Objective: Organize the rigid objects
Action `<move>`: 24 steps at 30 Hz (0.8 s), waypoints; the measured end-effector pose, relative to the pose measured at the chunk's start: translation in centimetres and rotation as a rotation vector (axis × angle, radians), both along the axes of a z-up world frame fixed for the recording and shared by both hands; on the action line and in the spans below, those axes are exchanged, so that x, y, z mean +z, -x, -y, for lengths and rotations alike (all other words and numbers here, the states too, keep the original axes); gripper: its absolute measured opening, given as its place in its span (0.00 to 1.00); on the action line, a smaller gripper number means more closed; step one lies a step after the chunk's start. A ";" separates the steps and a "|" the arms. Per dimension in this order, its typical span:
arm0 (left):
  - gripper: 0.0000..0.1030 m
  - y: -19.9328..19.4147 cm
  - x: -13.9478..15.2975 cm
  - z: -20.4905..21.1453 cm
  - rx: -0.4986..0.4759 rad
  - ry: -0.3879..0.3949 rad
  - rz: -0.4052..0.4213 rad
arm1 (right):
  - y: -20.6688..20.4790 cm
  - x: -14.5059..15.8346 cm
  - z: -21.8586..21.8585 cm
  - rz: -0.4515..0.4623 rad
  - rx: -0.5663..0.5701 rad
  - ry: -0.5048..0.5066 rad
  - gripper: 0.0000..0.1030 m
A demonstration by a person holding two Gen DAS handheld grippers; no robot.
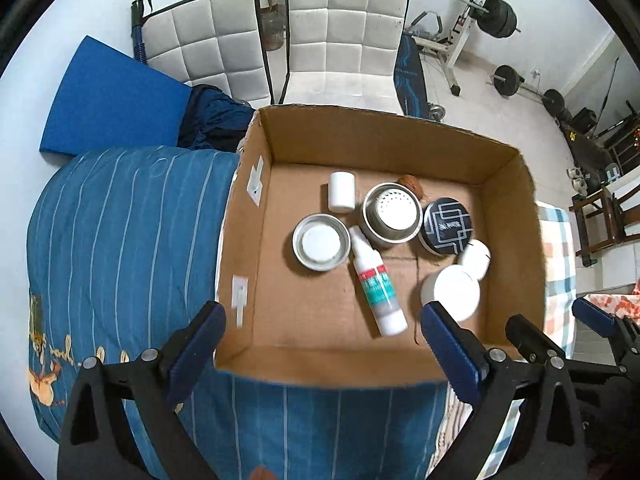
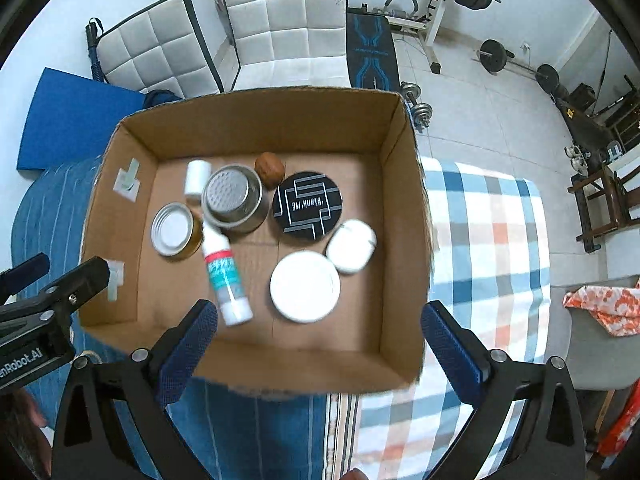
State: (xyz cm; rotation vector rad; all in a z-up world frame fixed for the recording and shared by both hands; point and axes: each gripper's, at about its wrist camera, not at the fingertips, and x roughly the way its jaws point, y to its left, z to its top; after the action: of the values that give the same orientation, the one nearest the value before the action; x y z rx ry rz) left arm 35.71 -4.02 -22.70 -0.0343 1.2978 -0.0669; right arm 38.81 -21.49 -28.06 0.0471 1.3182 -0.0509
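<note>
Both grippers, left (image 1: 322,330) and right (image 2: 318,330), are built from black frames with silver screws. The fingers (image 1: 452,344) are covered with blue textured pads. White lettering, perhaps "Robot.AI", is seen on one body.

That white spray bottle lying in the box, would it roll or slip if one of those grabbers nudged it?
The spray bottle lies on its side on the flat floor of the cardboard box, so a sideways nudge would probably roll it. Its round, smooth-looking plastic body may slip between the pads. Its top touches the metal cup, which might block rolling that way.
</note>
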 end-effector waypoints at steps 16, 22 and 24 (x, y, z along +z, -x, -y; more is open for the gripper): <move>0.97 13.7 12.5 -0.7 -0.029 0.025 0.182 | 13.5 10.9 0.9 0.142 -0.053 -0.019 1.00; 0.97 17.0 16.4 -1.5 -0.030 0.047 0.212 | 19.1 15.3 0.7 0.179 -0.050 -0.084 1.00; 0.97 18.1 17.6 -1.8 -0.028 0.041 0.235 | 20.7 16.6 0.4 0.193 -0.039 -0.101 1.00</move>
State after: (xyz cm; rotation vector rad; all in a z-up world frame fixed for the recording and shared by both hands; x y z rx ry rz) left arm 17.64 -2.22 -5.10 -0.0417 1.0620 -0.1179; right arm 18.07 -21.92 -11.48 0.1602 1.1264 -0.0121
